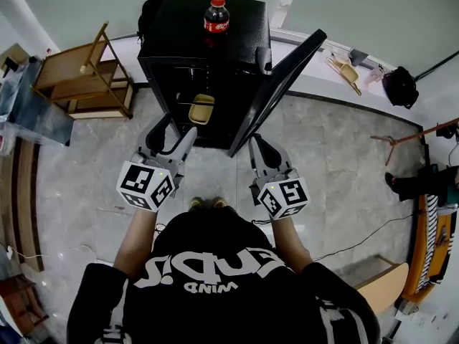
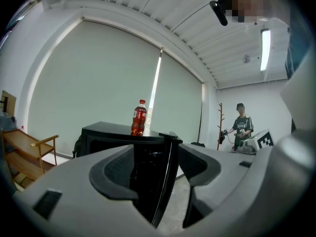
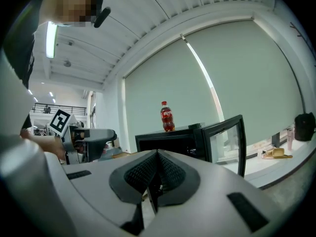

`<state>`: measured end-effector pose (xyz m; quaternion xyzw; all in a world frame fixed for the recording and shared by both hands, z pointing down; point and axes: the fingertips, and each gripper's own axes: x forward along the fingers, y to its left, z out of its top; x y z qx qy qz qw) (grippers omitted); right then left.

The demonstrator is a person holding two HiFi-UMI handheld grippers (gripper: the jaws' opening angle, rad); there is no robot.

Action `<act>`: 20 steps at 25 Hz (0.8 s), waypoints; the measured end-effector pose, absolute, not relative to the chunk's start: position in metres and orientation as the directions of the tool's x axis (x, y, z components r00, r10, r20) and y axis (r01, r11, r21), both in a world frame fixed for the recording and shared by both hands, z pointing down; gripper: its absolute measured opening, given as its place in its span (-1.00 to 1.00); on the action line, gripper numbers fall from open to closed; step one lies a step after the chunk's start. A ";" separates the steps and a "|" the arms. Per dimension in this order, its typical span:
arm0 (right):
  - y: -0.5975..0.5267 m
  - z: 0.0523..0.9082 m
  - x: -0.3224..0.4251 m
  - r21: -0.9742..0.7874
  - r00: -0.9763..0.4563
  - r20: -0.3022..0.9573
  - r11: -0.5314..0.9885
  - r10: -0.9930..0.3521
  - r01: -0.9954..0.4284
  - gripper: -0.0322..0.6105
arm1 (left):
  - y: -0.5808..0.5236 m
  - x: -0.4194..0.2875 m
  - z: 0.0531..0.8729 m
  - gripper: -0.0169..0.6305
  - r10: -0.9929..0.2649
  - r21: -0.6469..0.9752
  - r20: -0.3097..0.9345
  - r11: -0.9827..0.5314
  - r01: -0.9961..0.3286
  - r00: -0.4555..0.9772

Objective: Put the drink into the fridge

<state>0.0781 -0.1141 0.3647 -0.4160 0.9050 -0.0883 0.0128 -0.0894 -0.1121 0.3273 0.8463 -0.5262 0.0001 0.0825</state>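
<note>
Black fridge (image 1: 193, 45) with door (image 1: 283, 77) swung open — drink (image 1: 216, 14) upright on its top. Left gripper (image 1: 176, 131) with fingers (image 2: 116, 169) spread, nothing between; right gripper (image 1: 258, 149) with fingers (image 3: 143, 174) pressed together, empty — both short of the fridge.

The left gripper (image 1: 177, 129) is held level at the left, pointing toward the far side, on the left forearm (image 1: 136, 239), which is extended from the near torso; its jaws stand well apart; no pad presses on anything. The right gripper (image 1: 257, 143) is held level just beside it at the right, parallel, on the right forearm (image 1: 290, 242); its jaws are closed tip to tip, with nothing gripped.
</note>
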 end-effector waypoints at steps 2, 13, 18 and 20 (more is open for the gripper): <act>-0.114 0.365 0.073 -0.166 -0.654 0.050 0.640 -0.755 -0.750 -0.83 | -0.115 -0.093 0.328 0.08 -0.892 0.145 0.083 -0.431 -0.891 0.445; -0.113 0.370 0.071 -0.164 -0.639 0.068 0.623 -0.766 -0.765 -0.83 | -0.148 -0.090 0.303 0.16 -0.883 0.095 0.052 -0.460 -0.883 0.466; -0.113 0.369 0.069 -0.164 -0.636 0.071 0.620 -0.769 -0.768 -0.83 | -0.172 -0.083 0.292 0.16 -0.882 0.071 0.034 -0.467 -0.882 0.470; -0.114 0.371 0.069 -0.166 -0.634 0.076 0.617 -0.770 -0.769 -0.83 | -0.183 -0.079 0.286 0.16 -0.881 0.060 0.026 -0.470 -0.881 0.472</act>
